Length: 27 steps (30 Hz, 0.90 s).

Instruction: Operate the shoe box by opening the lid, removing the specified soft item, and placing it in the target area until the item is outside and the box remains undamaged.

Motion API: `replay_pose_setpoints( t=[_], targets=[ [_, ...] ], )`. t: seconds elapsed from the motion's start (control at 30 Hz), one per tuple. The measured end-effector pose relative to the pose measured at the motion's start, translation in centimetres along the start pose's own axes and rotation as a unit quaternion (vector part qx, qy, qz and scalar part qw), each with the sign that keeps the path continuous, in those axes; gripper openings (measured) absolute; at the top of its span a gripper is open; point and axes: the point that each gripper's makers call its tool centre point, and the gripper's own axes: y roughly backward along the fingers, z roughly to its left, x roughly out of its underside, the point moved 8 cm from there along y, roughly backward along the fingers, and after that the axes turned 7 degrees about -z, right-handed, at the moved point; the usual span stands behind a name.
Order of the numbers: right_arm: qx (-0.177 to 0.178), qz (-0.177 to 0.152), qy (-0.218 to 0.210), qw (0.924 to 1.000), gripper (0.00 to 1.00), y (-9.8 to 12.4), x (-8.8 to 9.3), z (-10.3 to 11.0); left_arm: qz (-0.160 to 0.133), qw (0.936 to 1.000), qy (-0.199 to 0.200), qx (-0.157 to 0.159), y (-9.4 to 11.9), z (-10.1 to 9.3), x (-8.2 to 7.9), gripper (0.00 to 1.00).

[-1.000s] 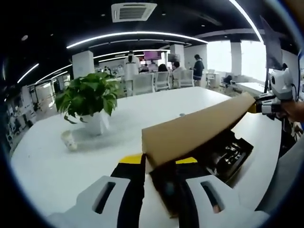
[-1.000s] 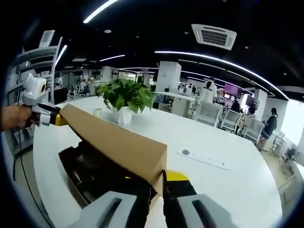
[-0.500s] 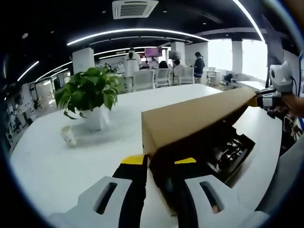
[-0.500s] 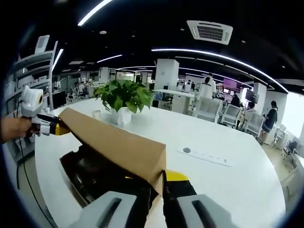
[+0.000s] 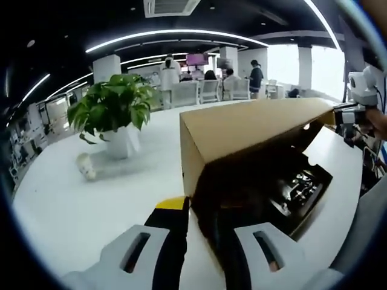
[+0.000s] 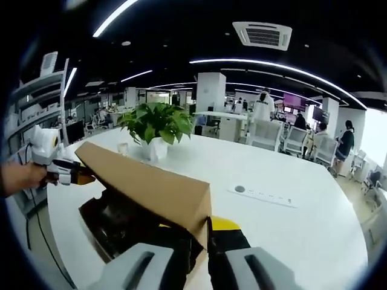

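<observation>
Cardboard lid [image 5: 254,136] is tilted up off the shoe box [image 5: 296,193], left gripper [image 5: 192,225] and right gripper [image 6: 199,232] each clamped on a corner, apparently to expose the dark contents.

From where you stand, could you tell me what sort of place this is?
Most likely an open-plan office: rows of desks and chairs with people behind a large white table, strip ceiling lights and a potted plant.

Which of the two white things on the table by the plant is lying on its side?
The small paper cup, tipped over left of the plant; the white plant pot stands upright.
</observation>
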Motion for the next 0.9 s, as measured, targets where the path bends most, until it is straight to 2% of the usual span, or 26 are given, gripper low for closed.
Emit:
replay_pose_setpoints(
  t=[0.4, 0.8, 0.9],
  targets=[
    [0.001, -0.002, -0.007, 1.0000, 0.03, -0.4, -0.3, -0.4, -0.002, 0.9998, 0.000, -0.022, -1.0, 1.2, -0.4, 0.03],
    [-0.005, -0.009, -0.006, 0.9999, 0.04, -0.6, -0.4, -0.4, 0.000, 0.9996, -0.001, -0.027, -1.3, 1.2, -0.9, 0.02],
    [-0.005, -0.013, 0.009, 0.9999, 0.04, -0.6, -0.4, -0.5, 0.001, 0.9996, -0.001, -0.027, -1.3, 1.3, -1.0, 0.02]
  ],
)
